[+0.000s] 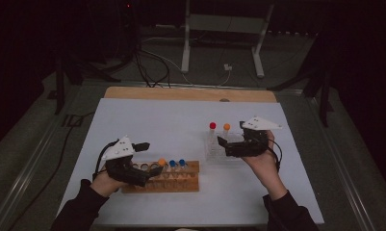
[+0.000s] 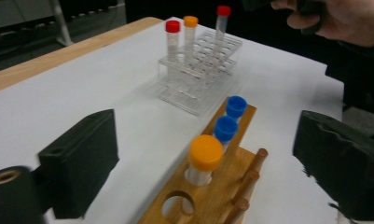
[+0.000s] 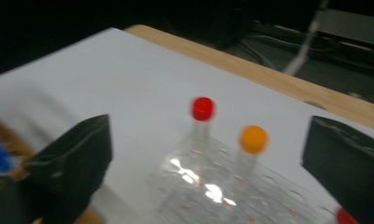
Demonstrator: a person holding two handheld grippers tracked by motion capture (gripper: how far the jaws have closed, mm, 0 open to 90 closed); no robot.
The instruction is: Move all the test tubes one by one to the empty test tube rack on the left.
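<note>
- Orange-capped tube (image 2: 204,158), a clear cylinder with a smooth round cap, is seated upright in the wooden rack (image 2: 222,196), at 5 o'clock from the clear plastic rack (image 2: 198,70).
- Left gripper (image 2: 203,158) is seen spread wide around it, pads apart from it.
- Right gripper (image 3: 208,172) is held agape over the clear plastic rack, nothing clamped.

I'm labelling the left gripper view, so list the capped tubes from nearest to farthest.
Orange-capped tube in the wooden rack → nearer blue-capped tube → farther blue-capped tube → red-capped tube → orange-capped tube in the clear rack → far red-capped tube.

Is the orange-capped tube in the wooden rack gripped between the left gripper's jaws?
No, the orange-capped tube stands free in the wooden rack, the jaws wide apart.
</note>
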